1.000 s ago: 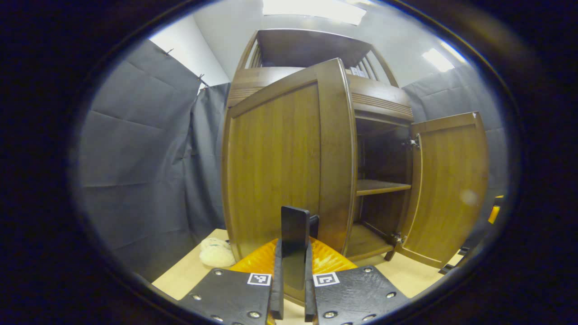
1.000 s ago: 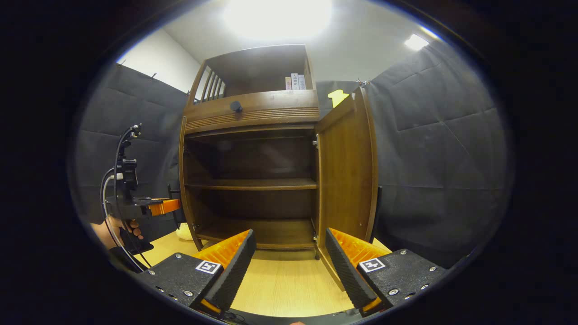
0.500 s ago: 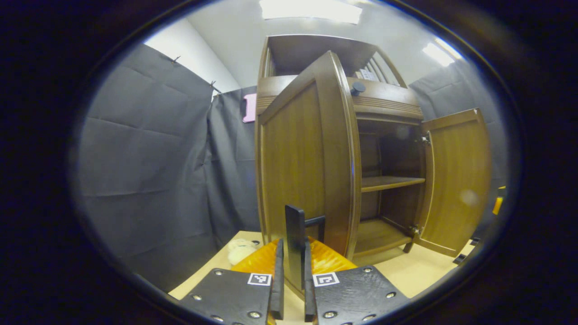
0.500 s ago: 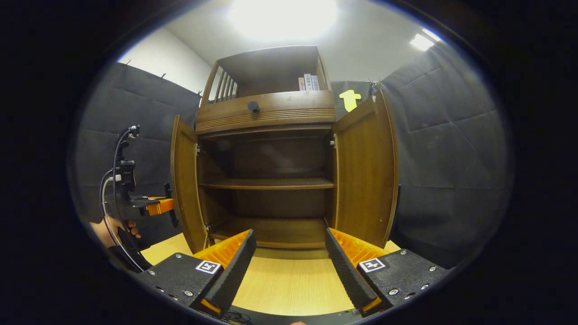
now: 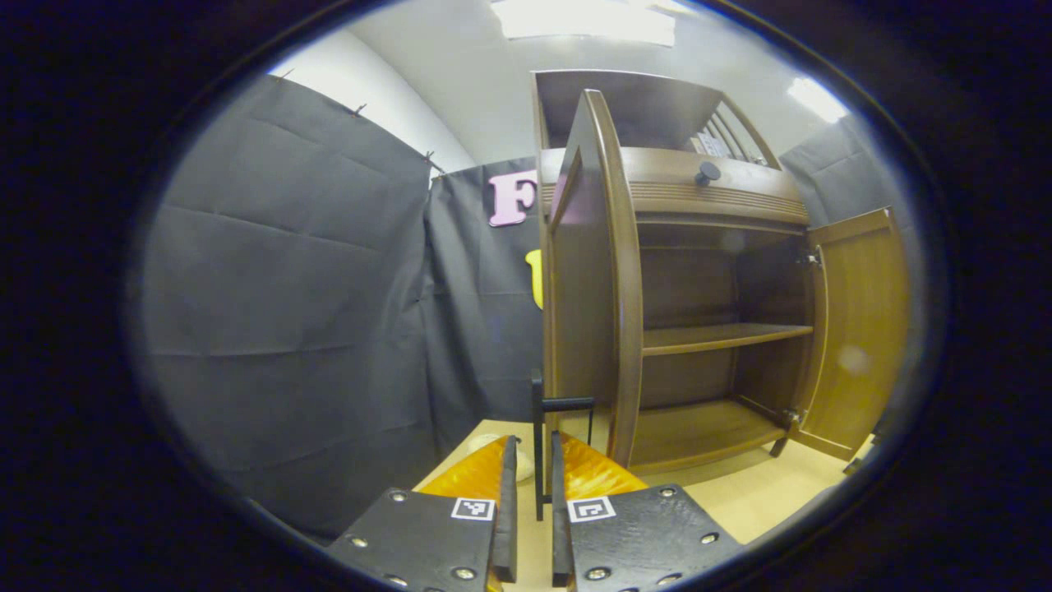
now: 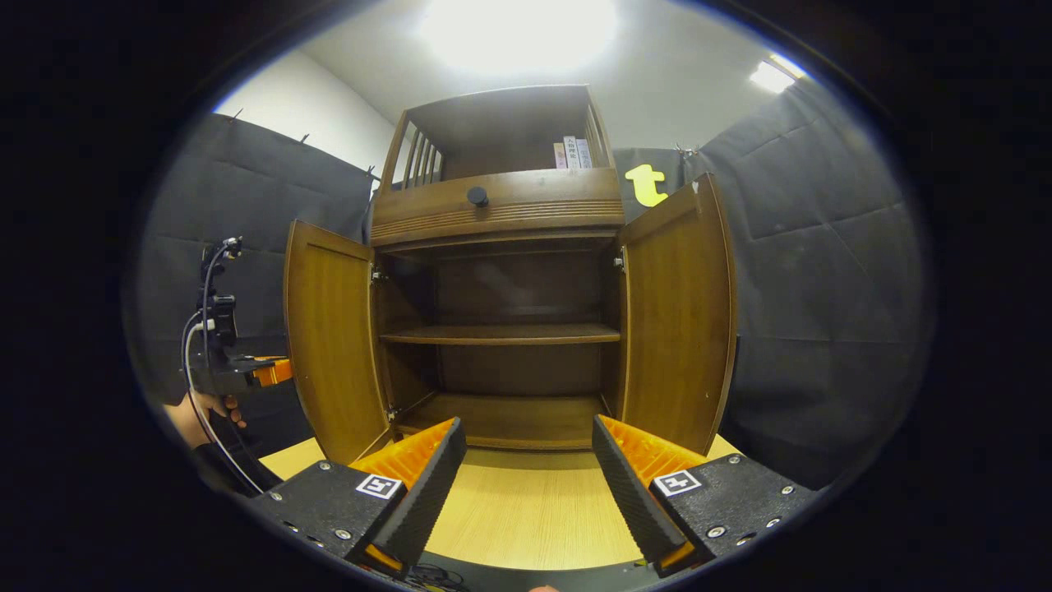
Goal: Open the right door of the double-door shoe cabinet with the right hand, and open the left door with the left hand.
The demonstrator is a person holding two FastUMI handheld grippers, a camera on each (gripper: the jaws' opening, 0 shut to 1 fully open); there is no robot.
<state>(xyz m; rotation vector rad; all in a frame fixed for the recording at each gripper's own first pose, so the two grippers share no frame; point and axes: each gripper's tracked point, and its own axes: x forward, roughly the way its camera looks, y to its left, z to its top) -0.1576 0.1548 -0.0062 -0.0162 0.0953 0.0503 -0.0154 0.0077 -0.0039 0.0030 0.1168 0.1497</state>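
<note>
Now both doors of the shoe cabinet (image 6: pixel 497 247) are standing wide open. The left gripper (image 5: pixel 530 514) is clamping the dark handle (image 5: pixel 538 427) of the left door (image 5: pixel 588 296) between its 2 fingers. The right gripper (image 6: pixel 530 481) is hovering with fingers spread apart, facing the shelves, clear of the right door (image 6: pixel 678 312).
</note>
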